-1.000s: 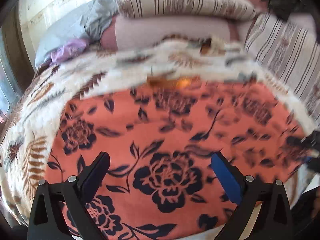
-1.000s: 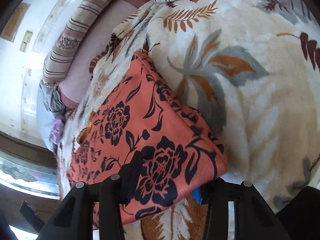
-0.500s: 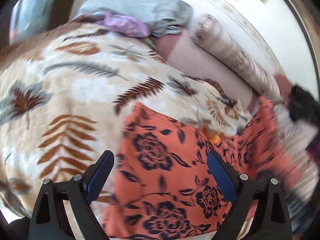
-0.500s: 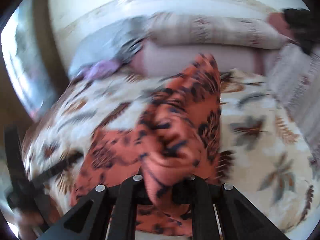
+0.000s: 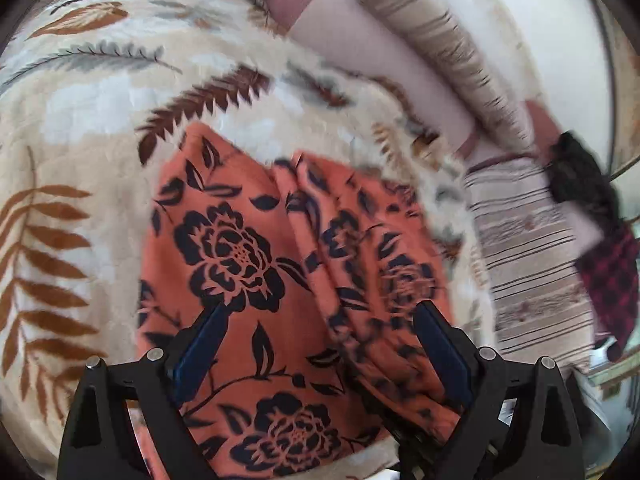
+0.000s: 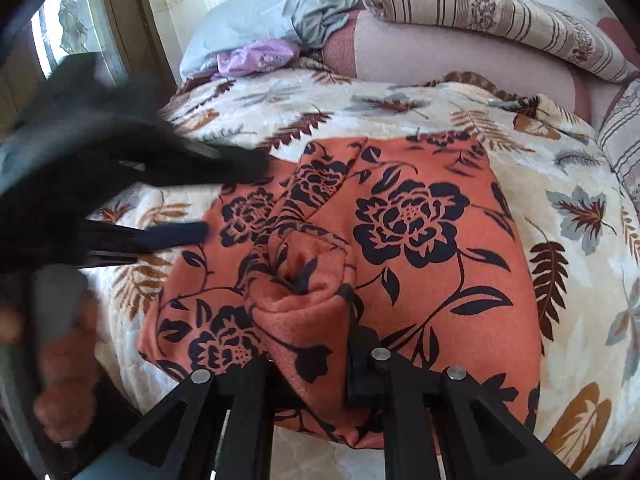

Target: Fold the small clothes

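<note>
My right gripper (image 6: 310,300) pinches a bunched fold of the orange floral cloth (image 6: 420,240); my left gripper (image 5: 320,344), at nine o'clock, hovers wide.

Both grippers were matte black plastic with angular, triangular-cutout arms and silver round screws at the pivots. The left gripper (image 5: 320,344) carried dark blue pads (image 5: 202,342) inside its fingers. The right gripper (image 6: 308,344) looked the same black.

- Bed under leaf-print blanket (image 6: 400,120).
- Striped bolster (image 6: 500,12), 1 o'clock.
- Grey pillow (image 6: 260,12), 12 o'clock.
- Daylit window (image 6: 60,36), 10 o'clock.
</note>
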A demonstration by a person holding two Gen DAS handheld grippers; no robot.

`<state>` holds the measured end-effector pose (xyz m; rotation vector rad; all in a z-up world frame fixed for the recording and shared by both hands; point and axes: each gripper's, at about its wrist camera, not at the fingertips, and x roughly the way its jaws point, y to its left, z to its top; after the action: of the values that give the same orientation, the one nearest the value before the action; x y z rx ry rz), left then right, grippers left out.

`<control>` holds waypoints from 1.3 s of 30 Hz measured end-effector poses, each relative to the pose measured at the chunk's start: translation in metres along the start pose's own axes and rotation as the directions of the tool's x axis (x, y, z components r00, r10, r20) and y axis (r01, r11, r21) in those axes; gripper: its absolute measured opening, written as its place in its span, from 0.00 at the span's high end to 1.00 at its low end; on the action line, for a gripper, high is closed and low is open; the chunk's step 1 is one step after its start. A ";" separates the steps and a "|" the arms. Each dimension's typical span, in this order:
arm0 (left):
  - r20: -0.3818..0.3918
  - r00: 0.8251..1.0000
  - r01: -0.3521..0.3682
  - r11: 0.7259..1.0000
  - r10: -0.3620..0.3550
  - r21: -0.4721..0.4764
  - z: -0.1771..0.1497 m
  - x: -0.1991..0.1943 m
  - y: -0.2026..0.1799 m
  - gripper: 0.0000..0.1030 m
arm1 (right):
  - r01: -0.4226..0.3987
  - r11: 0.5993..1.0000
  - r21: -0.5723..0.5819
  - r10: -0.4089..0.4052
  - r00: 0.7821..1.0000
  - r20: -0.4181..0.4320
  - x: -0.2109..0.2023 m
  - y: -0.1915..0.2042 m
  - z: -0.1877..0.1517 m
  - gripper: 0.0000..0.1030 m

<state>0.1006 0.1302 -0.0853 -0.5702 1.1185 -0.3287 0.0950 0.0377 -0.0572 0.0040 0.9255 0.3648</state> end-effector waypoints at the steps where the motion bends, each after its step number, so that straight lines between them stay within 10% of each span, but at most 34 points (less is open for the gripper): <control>1: -0.038 0.999 0.009 1.000 -0.009 0.006 0.004 0.015 -0.004 0.10 | 0.007 1.000 -0.015 -0.007 1.000 0.015 -0.003 0.004 0.002 0.89; 3: -0.073 0.997 0.035 0.999 -0.035 0.000 0.011 0.031 -0.009 0.31 | 0.010 0.999 -0.047 -0.008 0.999 0.032 -0.002 0.012 0.005 0.89; 4: -0.104 0.994 0.039 0.999 -0.037 0.016 0.015 0.039 -0.012 0.70 | 0.013 0.998 -0.065 -0.010 0.999 0.039 -0.006 0.015 0.004 0.89; 6: -0.095 0.994 0.063 0.995 -0.056 0.071 0.021 0.032 -0.025 0.79 | 0.025 0.994 -0.107 -0.020 0.999 0.049 -0.013 0.023 0.003 0.89; 11: 0.061 0.989 0.114 0.958 -0.134 0.263 0.025 -0.035 -0.031 0.80 | -0.016 0.989 -0.147 0.037 0.990 0.139 -0.046 0.051 0.017 0.89; 16: -0.076 0.995 -0.059 0.989 0.070 0.133 0.024 0.017 0.049 0.79 | -0.111 0.985 -0.135 0.107 0.994 -0.037 0.021 0.080 0.004 0.88; 24: 0.060 0.997 0.030 0.980 -0.042 0.196 0.029 -0.021 0.036 0.81 | -0.135 0.985 -0.103 0.137 0.991 0.009 -0.003 0.095 0.010 0.87; 28: -0.066 0.997 -0.026 0.990 0.036 0.136 0.034 0.013 0.068 0.76 | -0.161 0.983 -0.088 0.150 0.981 -0.119 0.037 0.107 -0.002 0.71; 33: 0.010 0.997 -0.077 0.991 0.076 0.105 0.034 -0.023 0.068 0.66 | -0.294 0.956 -0.005 0.293 0.954 -0.054 0.009 0.097 -0.014 0.36; 37: 0.104 0.994 -0.037 0.985 0.020 0.166 -0.001 -0.066 0.055 0.66 | -0.301 0.953 0.037 0.301 0.953 0.017 -0.022 0.068 -0.023 0.36; 39: 0.073 0.992 -0.115 0.965 0.100 0.235 -0.027 -0.062 0.046 0.66 | -0.311 0.946 0.091 0.309 0.950 0.043 -0.035 0.049 -0.030 0.36</control>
<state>0.0492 0.1929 -0.0737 -0.3027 1.0298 -0.3441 0.0369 0.0683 -0.0404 0.2466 0.9145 0.6099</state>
